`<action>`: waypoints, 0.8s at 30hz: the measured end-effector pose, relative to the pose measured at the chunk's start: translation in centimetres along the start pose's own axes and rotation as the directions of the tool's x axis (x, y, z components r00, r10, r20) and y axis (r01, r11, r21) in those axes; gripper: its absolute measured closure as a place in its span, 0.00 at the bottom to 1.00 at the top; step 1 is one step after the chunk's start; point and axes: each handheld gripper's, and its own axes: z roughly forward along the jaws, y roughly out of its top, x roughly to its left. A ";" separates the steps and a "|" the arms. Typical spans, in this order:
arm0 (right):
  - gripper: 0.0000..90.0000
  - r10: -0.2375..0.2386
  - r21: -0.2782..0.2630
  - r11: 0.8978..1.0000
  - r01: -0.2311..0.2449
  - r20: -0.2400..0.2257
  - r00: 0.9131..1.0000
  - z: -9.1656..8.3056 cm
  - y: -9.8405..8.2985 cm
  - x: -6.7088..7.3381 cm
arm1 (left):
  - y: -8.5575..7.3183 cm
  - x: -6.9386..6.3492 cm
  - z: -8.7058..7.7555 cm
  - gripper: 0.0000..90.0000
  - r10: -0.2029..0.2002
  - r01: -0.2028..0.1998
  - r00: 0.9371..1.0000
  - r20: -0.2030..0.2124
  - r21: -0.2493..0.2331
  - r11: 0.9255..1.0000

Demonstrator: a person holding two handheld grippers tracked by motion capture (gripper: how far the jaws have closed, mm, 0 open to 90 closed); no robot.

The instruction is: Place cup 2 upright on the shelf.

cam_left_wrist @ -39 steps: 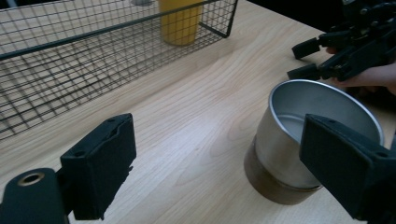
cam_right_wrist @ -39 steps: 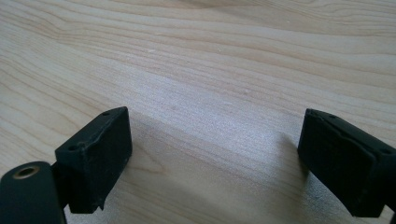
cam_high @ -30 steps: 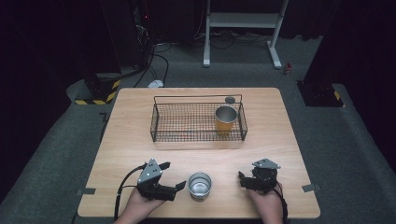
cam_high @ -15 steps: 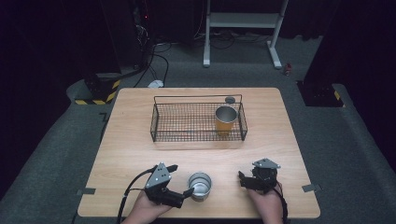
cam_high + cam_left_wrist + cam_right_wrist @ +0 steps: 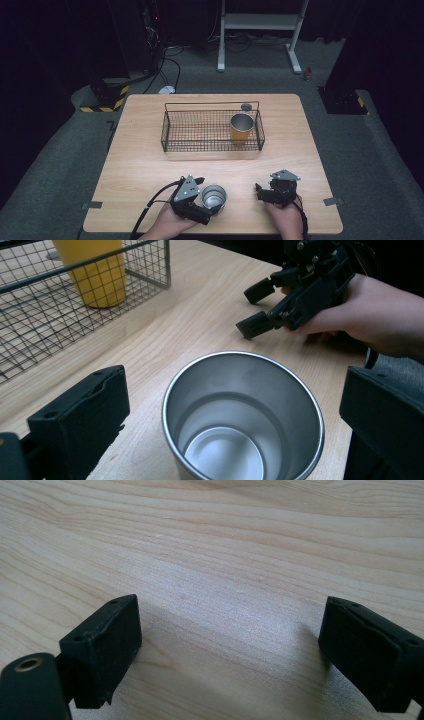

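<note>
A steel cup [image 5: 214,196] stands upright and empty near the table's front edge. My left gripper [image 5: 206,197] has come up to it from the left. Its jaws have just been opening, and the cup [image 5: 250,385] stands between them with a gap on each side. In the left gripper view the left gripper [image 5: 232,415] is open with its pads off the metal. To the right, my right gripper [image 5: 260,193] rests low on the wood, open, with nothing between its fingers [image 5: 105,645]. The left gripper view shows the right gripper [image 5: 257,307] beyond the cup.
A black wire basket [image 5: 210,104] sits mid-table with a yellow cup [image 5: 241,128] upright in its right end. A small round disc [image 5: 246,106] lies just behind the basket. The basket's corner [image 5: 166,262] and the yellow cup [image 5: 92,270] are ahead of the left gripper.
My left gripper has slid right towards the steel cup, and its jaws now stand wider, one on each side of the cup. The right gripper has stayed in place.
</note>
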 end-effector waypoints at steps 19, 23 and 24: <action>0.11 -0.002 -0.002 1.000 0.002 0.003 1.000 0.0 0.0 0.0 | -2.0 -0.4 1.9 0.01 0.004 -0.005 1.000 0.017 0.043 0.999; 0.11 -0.002 -0.002 1.000 0.002 0.004 1.000 0.0 0.0 0.0 | -2.5 -0.2 2.4 0.01 0.012 -0.012 1.000 0.014 0.060 0.998; 0.11 -0.002 -0.002 1.000 0.002 0.004 1.000 0.0 0.0 0.0 | -2.6 -0.1 2.5 0.01 0.010 -0.011 1.000 0.018 0.059 0.998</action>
